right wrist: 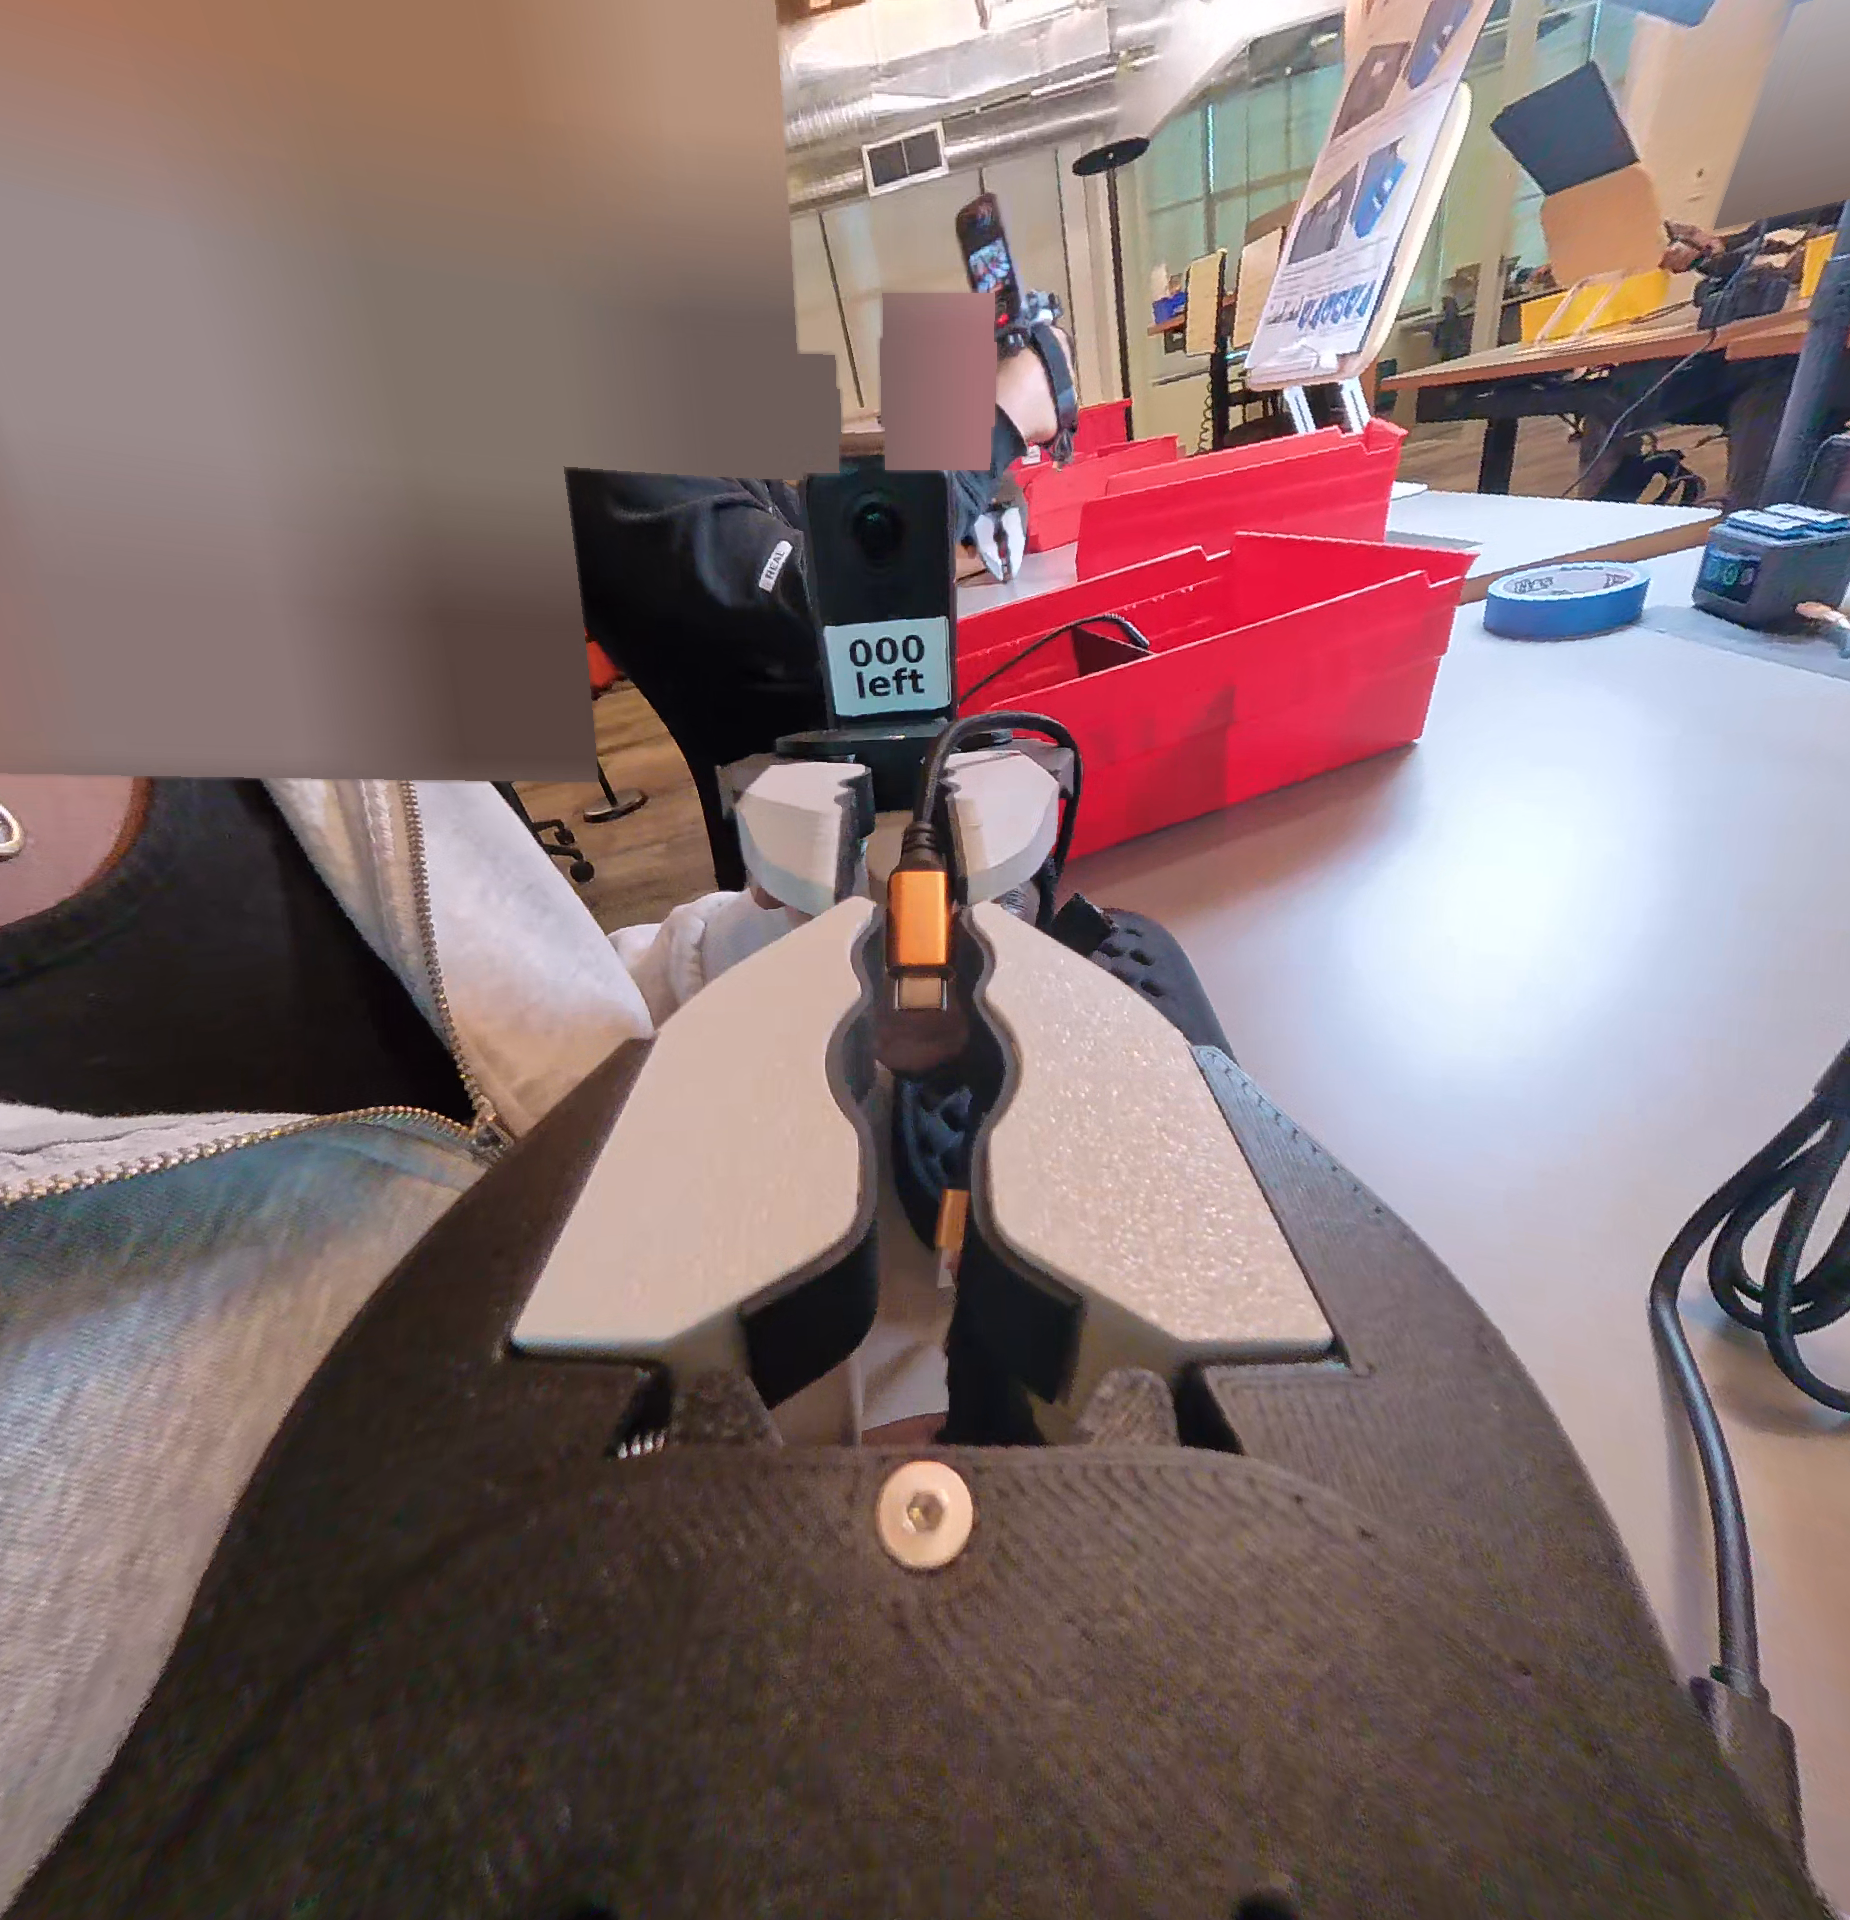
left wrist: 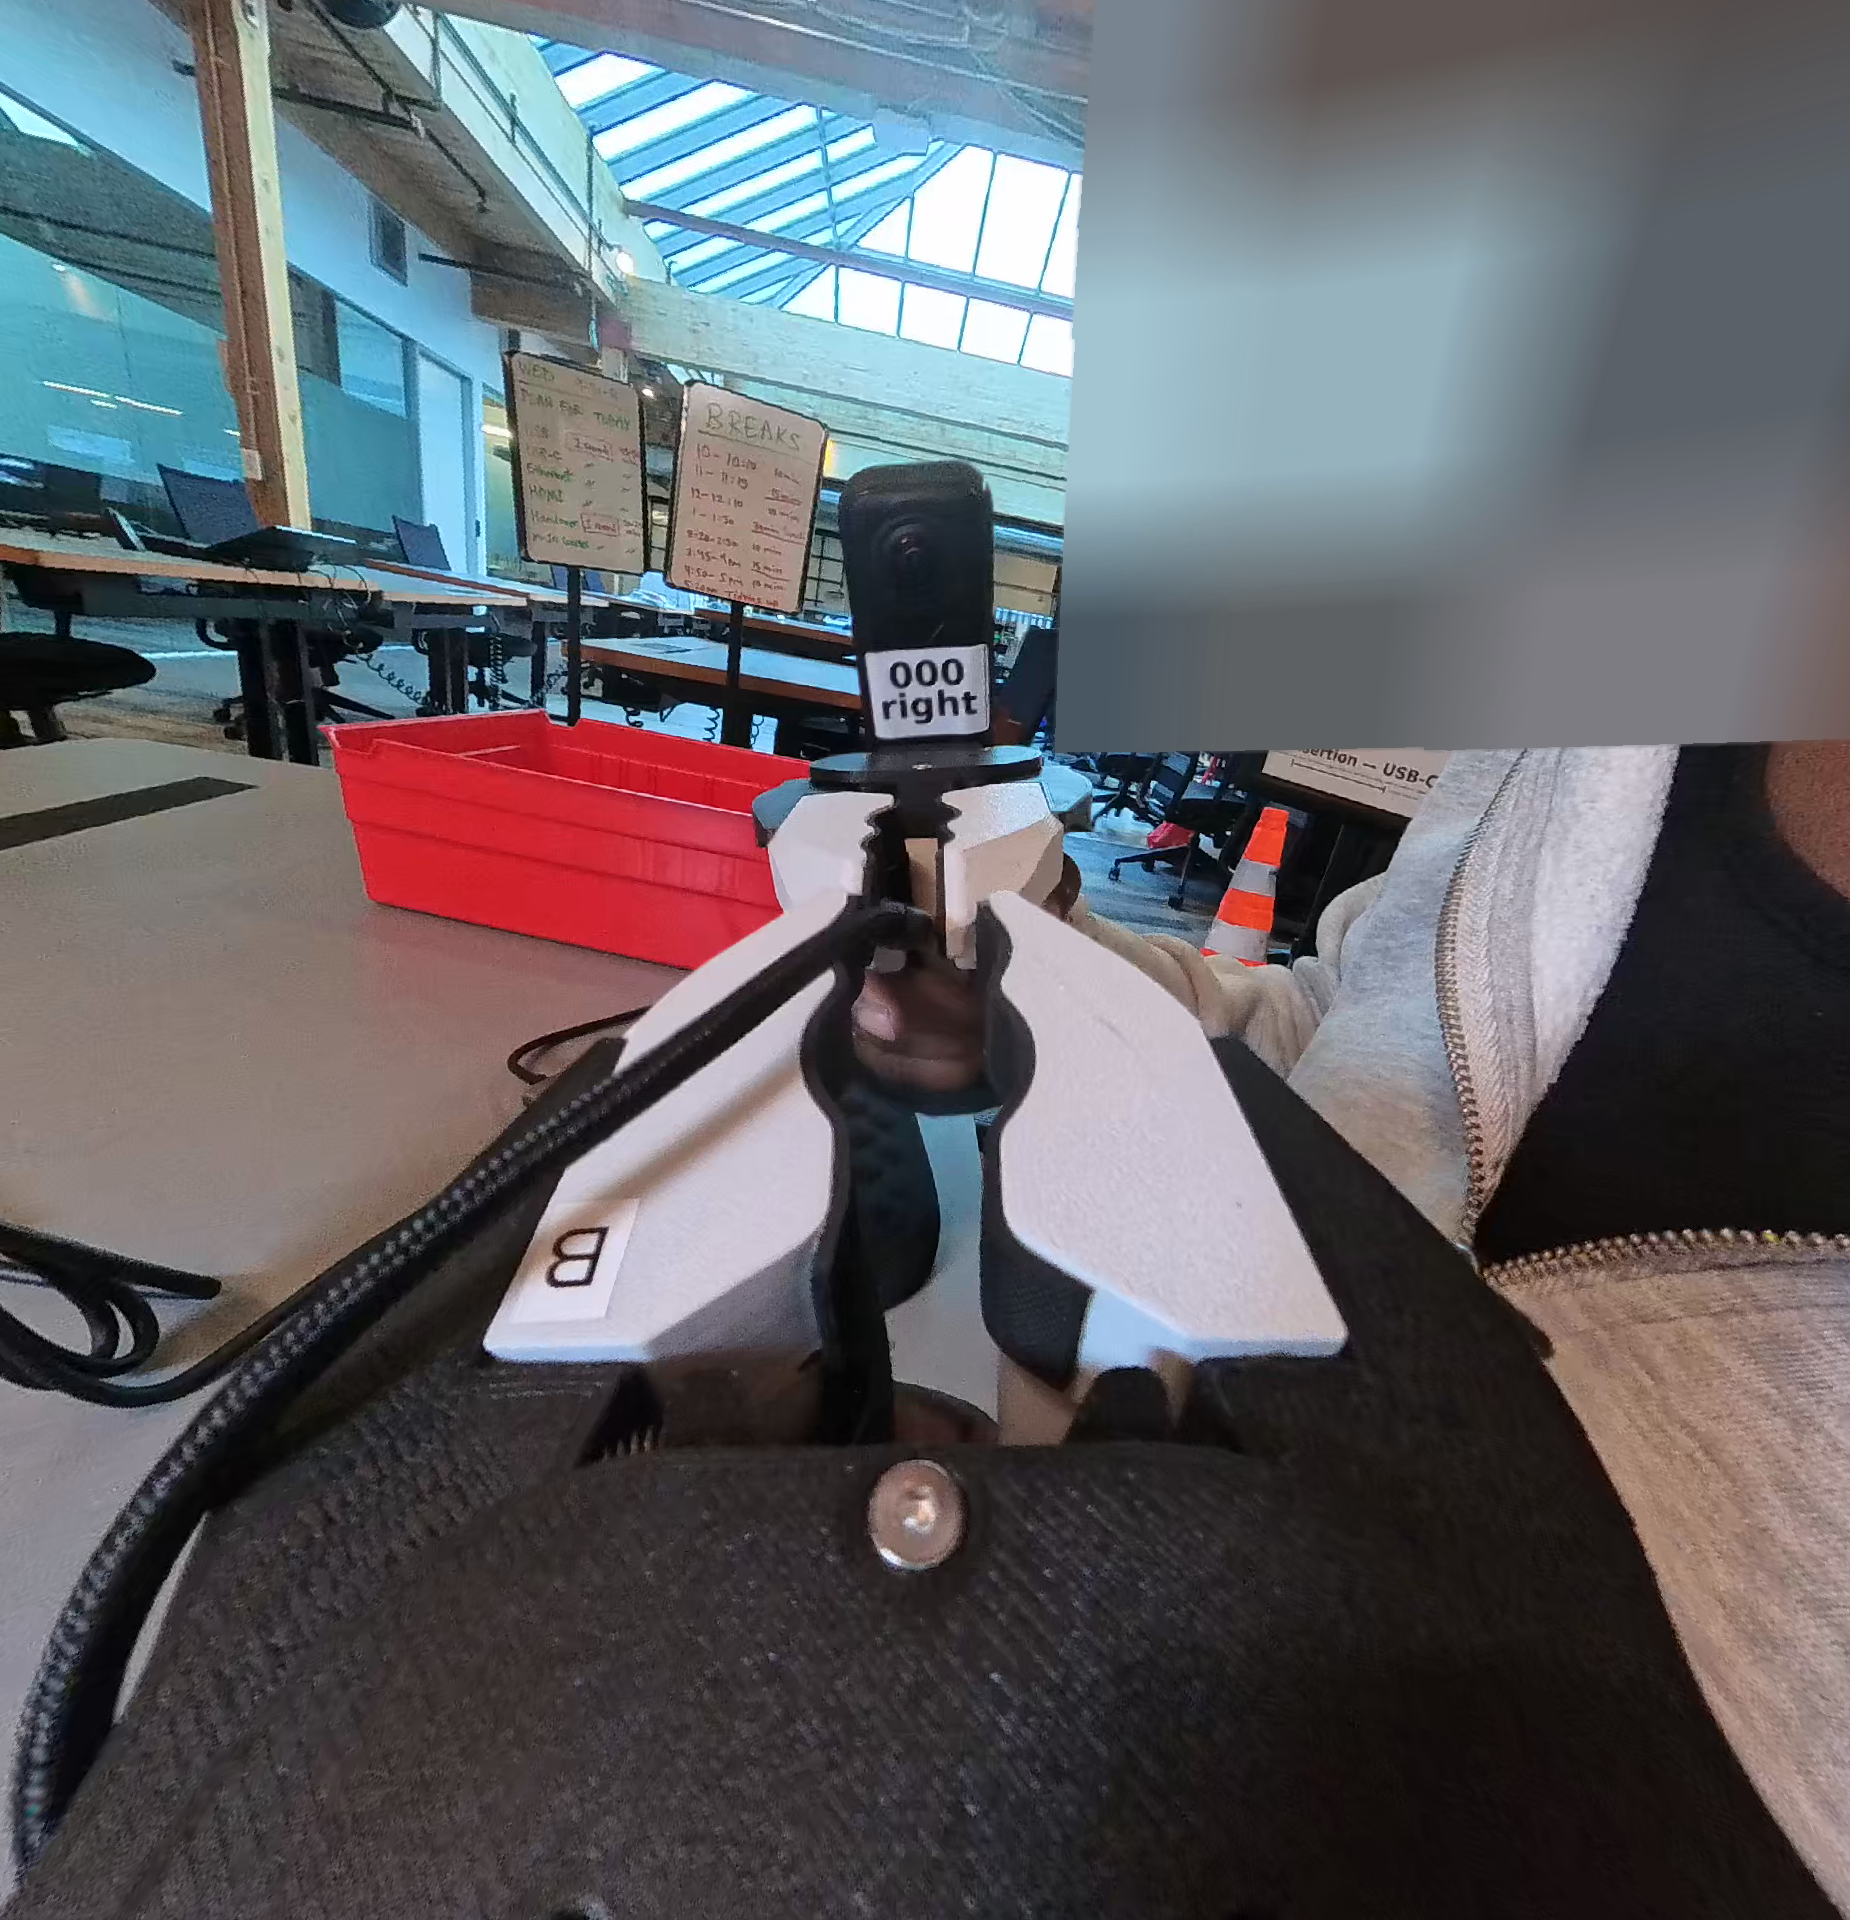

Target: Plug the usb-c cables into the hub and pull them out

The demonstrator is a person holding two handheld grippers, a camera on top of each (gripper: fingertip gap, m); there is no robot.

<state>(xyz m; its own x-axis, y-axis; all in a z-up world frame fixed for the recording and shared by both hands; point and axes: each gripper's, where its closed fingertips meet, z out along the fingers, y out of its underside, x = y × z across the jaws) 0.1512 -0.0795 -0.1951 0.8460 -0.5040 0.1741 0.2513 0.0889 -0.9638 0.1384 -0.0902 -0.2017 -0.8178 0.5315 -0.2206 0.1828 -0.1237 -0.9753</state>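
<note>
The two tools face each other tip to tip above the grey counter point(right wrist: 1523, 935). In the right wrist view, the right tool point(right wrist: 926, 966) has its white fingers point(right wrist: 1108, 1143) clamped on the orange metal usb-c plug point(right wrist: 919, 925), whose silver tip points back toward the camera; its thin black cable point(right wrist: 994, 727) arcs up at 12 o'clock over the opposite tool. In the left wrist view, the left tool point(left wrist: 921, 935) is pinched together on a black braided cable point(left wrist: 401, 1247) that trails off toward 8 o'clock. A red plastic bin point(left wrist: 547, 831) sits at 11 o'clock, and a blue tape roll point(right wrist: 1565, 597) at 2 o'clock in the right view. No hub shows.
</note>
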